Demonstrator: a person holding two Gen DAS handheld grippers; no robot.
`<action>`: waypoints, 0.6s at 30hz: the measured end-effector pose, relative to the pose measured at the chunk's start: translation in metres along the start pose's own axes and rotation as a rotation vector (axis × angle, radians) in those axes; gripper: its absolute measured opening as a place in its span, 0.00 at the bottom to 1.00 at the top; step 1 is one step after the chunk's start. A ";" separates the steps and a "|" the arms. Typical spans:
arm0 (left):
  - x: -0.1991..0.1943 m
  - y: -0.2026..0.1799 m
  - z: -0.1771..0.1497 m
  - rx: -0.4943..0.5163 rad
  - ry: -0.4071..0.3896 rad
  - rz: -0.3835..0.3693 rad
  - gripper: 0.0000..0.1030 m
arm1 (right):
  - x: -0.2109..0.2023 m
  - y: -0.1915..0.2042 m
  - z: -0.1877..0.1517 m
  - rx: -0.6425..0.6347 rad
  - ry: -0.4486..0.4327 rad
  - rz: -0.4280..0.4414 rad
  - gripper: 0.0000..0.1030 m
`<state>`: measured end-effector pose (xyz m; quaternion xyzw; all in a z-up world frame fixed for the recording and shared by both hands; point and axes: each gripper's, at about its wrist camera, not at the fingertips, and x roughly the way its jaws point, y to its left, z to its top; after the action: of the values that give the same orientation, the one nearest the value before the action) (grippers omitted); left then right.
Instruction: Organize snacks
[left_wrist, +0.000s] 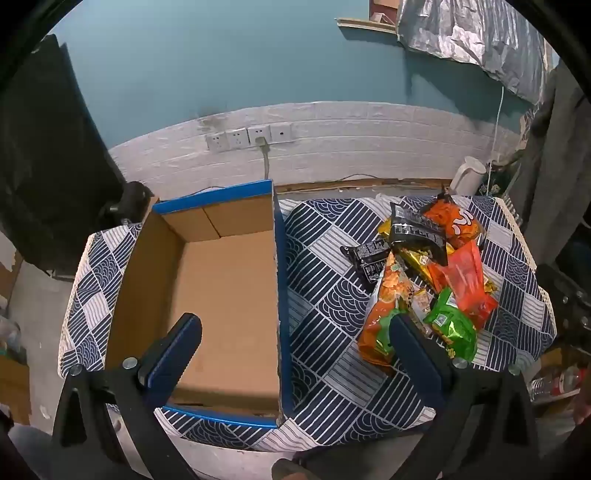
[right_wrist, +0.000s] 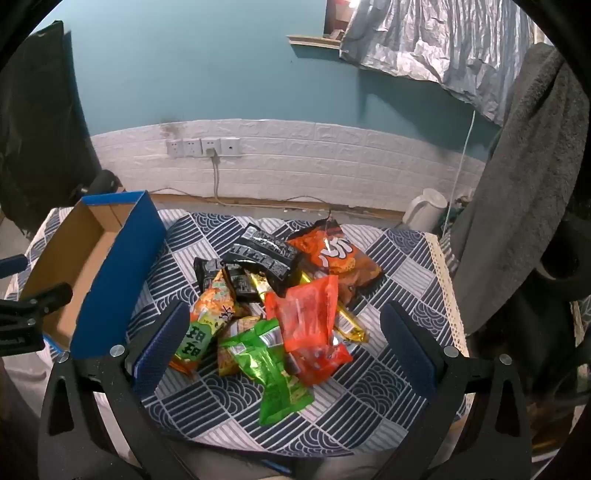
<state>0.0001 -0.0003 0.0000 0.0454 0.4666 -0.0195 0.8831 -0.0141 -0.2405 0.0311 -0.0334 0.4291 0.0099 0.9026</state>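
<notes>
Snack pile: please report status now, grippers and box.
Left gripper open, over the cardboard box. Right gripper open, above the snack pile. Box holds no snacks. Nothing in the way.

Left tongs (left_wrist: 295, 332) and right tongs (right_wrist: 284, 332) both tilted downward, jaws spread wide, nothing gripped.

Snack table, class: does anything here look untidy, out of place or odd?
Yes. The snack packets lie in a jumbled, overlapping heap on the patterned tablecloth, while the blue cardboard box beside them holds nothing. Nothing looks torn or spilled.
</notes>
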 end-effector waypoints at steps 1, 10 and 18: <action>0.000 0.000 0.000 -0.001 -0.003 0.004 0.99 | 0.000 0.000 0.000 0.000 -0.001 0.000 0.98; -0.004 -0.004 -0.006 0.019 -0.051 -0.003 0.99 | -0.001 0.000 -0.001 0.002 0.000 -0.007 0.98; -0.008 0.000 -0.001 0.022 -0.044 -0.009 0.99 | 0.002 -0.002 -0.002 0.002 0.007 -0.004 0.98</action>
<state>-0.0054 -0.0006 0.0058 0.0528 0.4472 -0.0297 0.8924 -0.0141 -0.2422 0.0288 -0.0333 0.4321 0.0075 0.9012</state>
